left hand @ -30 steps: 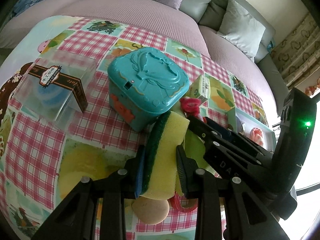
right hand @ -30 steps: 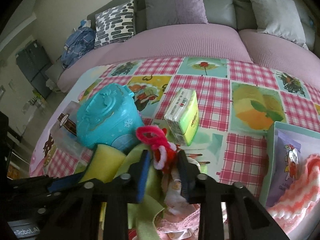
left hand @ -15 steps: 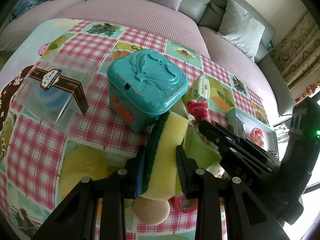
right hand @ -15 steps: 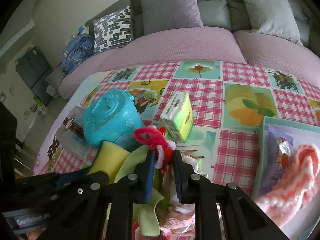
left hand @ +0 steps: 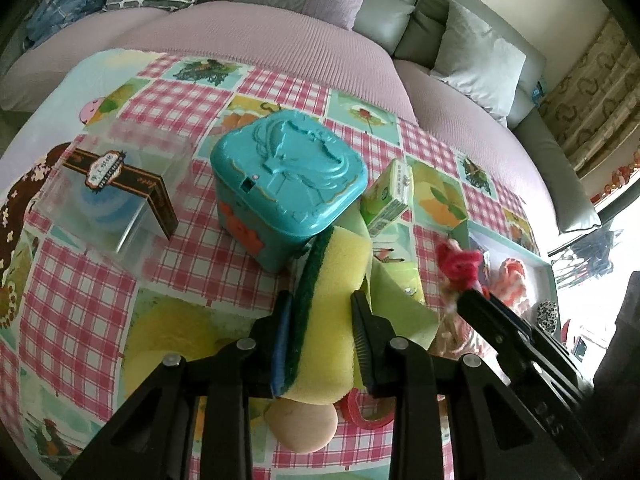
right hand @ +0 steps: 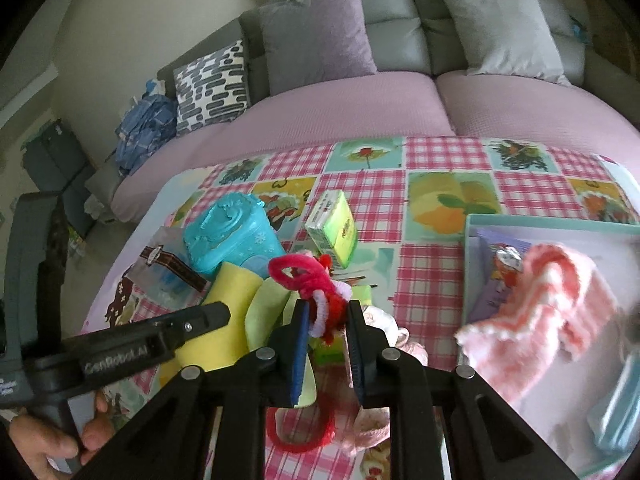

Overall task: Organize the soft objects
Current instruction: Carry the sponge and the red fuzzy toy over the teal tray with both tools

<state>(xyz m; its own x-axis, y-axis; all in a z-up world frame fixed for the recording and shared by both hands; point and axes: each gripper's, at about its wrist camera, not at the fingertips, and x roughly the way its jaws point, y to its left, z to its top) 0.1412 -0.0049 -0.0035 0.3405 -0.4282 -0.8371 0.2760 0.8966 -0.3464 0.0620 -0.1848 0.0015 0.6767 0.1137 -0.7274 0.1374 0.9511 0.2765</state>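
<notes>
My left gripper [left hand: 320, 304] is shut on a yellow sponge with a dark green scouring side [left hand: 332, 292], held above the checked tablecloth. The sponge also shows in the right wrist view [right hand: 224, 312]. My right gripper [right hand: 327, 312] is shut on a red and pink pipe-cleaner toy [right hand: 308, 284], lifted above a pile of a green cloth [right hand: 268, 312] and pinkish soft items [right hand: 384, 324]. The toy shows in the left wrist view [left hand: 460, 264]. A teal tray [right hand: 552, 222] at the right holds a pink knitted piece [right hand: 540, 300] and a purple packet [right hand: 496, 280].
A teal lidded box [left hand: 288, 176] stands just beyond the sponge. A clear box with a brown band [left hand: 108, 192] is at the left. A green tissue pack [left hand: 390, 196] lies right of the teal box. A beige round puff [left hand: 306, 426] and red tape ring [right hand: 300, 428] lie below the grippers. Sofa behind.
My right gripper has lifted the red pipe-cleaner toy up and moved it to the right, toward the tray. My left gripper still holds the sponge in about the same place.
</notes>
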